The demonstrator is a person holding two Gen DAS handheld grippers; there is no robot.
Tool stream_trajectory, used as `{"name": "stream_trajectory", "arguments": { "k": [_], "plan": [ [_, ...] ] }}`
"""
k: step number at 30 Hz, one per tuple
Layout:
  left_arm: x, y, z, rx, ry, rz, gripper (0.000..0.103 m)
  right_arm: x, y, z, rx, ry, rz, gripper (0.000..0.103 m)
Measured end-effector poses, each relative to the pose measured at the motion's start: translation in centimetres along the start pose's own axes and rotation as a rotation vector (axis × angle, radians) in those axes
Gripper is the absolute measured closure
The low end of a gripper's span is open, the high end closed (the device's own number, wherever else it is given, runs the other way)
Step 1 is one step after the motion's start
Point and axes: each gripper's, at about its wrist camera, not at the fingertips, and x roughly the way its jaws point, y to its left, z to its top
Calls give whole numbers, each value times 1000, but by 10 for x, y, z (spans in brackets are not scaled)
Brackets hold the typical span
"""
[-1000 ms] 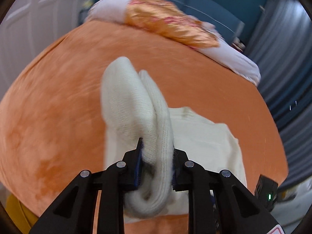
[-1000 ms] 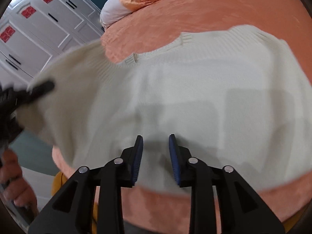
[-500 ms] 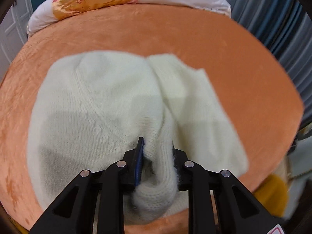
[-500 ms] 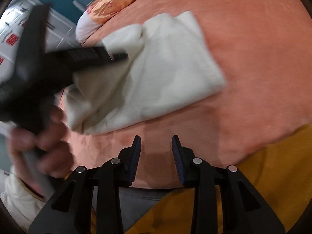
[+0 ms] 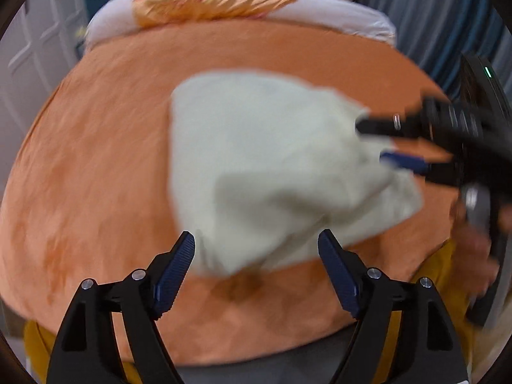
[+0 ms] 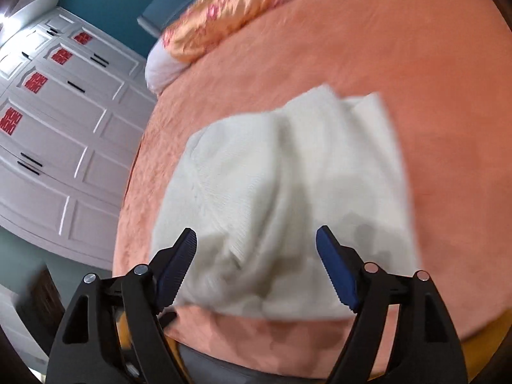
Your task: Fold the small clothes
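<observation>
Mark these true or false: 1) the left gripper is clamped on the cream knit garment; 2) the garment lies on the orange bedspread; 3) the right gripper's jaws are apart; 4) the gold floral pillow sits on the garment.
1) False: the left gripper has just been opening, its pads clear of the cream knit garment.
2) True: it rests on the orange bedspread.
3) True: the right gripper is open, gripping nothing.
4) False: the gold floral pillow lies apart at the bed's far end.
</observation>
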Motion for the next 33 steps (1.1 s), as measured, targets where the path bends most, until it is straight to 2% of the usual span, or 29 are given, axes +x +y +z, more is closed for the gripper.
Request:
{"name": "stream_trajectory", "arguments": {
  "k": [3,5,6,7,8,9,12,14,16,18,20,22,23,25,29,33],
  "plan": [
    [13,19,-11,-61,55,6,26,38,12,8,38,91,-52,28],
    [17,24,-15,-76,72,-2,26,46,18,1,34,106,-52,41],
    [19,24,-14,-80,78,-7,26,48,28,-1,4,101,-76,56],
    [19,24,-14,-82,78,-5,26,47,40,1,-45,84,-100,81],
    [20,23,-11,-81,74,-2,26,39,43,-2,-73,72,-85,82],
    [19,22,-9,-75,70,3,26,23,52,2,-94,29,-8,83],
    [15,24,-8,-73,56,2,26,-31,70,13,-156,-87,123,85],
    [13,27,-7,-84,45,-14,26,-72,73,17,-209,-182,145,85],
    [12,27,-6,-93,40,-28,26,-95,58,15,-215,-239,120,85],
    [11,26,-5,-92,39,-39,26,-107,24,12,-199,-260,38,85],
    [12,23,-4,-83,41,-35,26,-94,-19,11,-138,-219,-72,85],
    [15,19,-3,-68,42,-30,26,-57,-67,2,-79,-124,-219,85],
    [17,16,-3,-58,49,-31,26,-47,-80,-3,-64,-97,-231,84],
    [18,10,-2,-46,58,-22,26,-41,-95,-11,-30,-118,-185,83],
    [3,3,5,-32,4,-20,26,-45,-85,-6,-23,-119,-193,80],
    [0,-3,24,-29,-30,-18,26,-94,-77,-8,3,-187,-136,77]
  ]
}}
